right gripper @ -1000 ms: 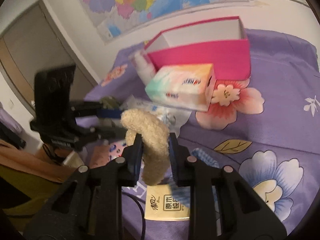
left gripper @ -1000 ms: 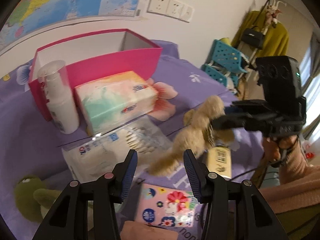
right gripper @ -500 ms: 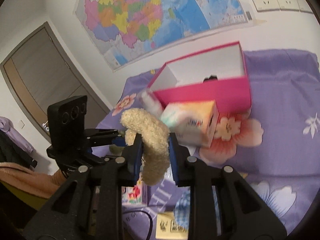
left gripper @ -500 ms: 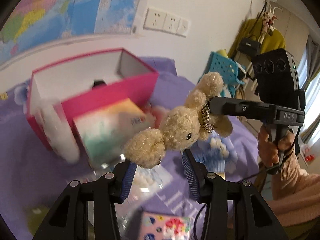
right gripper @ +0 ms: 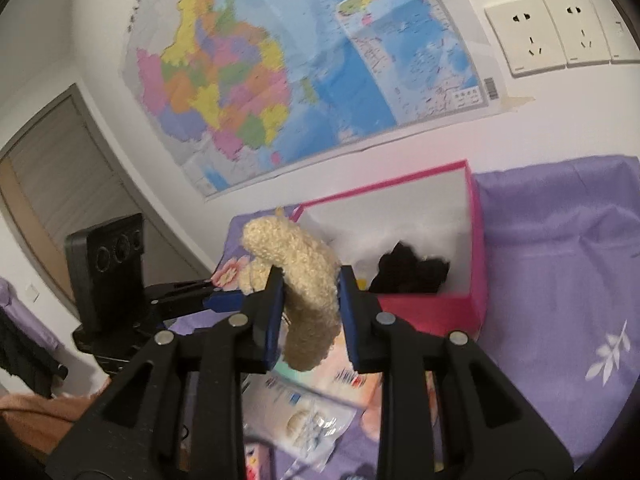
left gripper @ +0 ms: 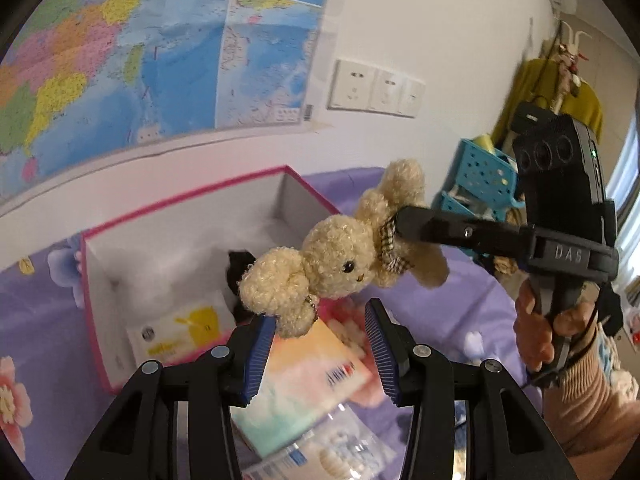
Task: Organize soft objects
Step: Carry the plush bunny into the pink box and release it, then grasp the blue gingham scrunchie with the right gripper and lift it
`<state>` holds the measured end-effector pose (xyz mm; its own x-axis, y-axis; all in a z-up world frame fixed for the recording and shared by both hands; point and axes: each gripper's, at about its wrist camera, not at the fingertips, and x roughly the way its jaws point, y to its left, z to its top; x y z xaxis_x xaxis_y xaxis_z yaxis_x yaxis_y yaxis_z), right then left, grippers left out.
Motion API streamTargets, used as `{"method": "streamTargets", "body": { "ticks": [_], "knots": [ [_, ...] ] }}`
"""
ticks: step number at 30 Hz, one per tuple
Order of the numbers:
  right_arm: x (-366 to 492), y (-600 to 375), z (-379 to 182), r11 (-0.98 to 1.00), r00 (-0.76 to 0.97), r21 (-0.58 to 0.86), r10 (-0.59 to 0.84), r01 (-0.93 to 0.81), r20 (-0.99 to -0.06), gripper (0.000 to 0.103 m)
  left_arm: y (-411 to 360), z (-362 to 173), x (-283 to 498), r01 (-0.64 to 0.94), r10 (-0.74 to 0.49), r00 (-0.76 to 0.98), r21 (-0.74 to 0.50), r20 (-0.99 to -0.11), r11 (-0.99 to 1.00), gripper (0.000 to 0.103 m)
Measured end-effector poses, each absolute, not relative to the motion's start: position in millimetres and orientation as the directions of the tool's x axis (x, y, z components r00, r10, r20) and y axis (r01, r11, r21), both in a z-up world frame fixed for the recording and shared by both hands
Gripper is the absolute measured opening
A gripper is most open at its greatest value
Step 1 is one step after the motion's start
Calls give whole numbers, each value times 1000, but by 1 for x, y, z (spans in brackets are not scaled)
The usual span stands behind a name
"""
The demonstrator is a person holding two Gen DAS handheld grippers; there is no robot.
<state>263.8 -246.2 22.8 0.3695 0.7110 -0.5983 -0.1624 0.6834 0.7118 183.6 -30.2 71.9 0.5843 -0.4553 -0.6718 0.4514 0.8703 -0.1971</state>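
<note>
Left gripper gaping wide and empty up front, probably just clear of the way, right gripper clamped on the plush bunny mid-air, hanging over the tissue pack, likely bound for the pink box behind.

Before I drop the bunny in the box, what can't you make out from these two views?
- Black item in the pink box: too dark to identify in either view.
- Box floor: left wrist view, plush bunny covers part.
- Bunny's face: right wrist view, right gripper hides it.
- Tissue pack: print blurred.
</note>
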Motion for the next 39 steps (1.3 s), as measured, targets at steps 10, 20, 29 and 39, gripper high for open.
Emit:
{"method": "streamTargets", "body": {
  "ticks": [10,20,29,39],
  "knots": [
    [302,-237,-29,740,307,668,656,-82,-689,31,-43,49,236,398,-404,536,-200,-742,895,46],
    [303,-241,-40,871,326,490,477,-46,-816,46,-46,39,242,370,-363,535,-175,-763,912,47],
    [269,-245,-5,828,342,548,551,-118,-761,46,-22,67,189,399,-379,617,-141,-690,906,48],
    [206,-243,47,720,313,661,691,-212,-652,49,-7,75,121,455,-475,622,-206,-622,866,50]
  ]
}}
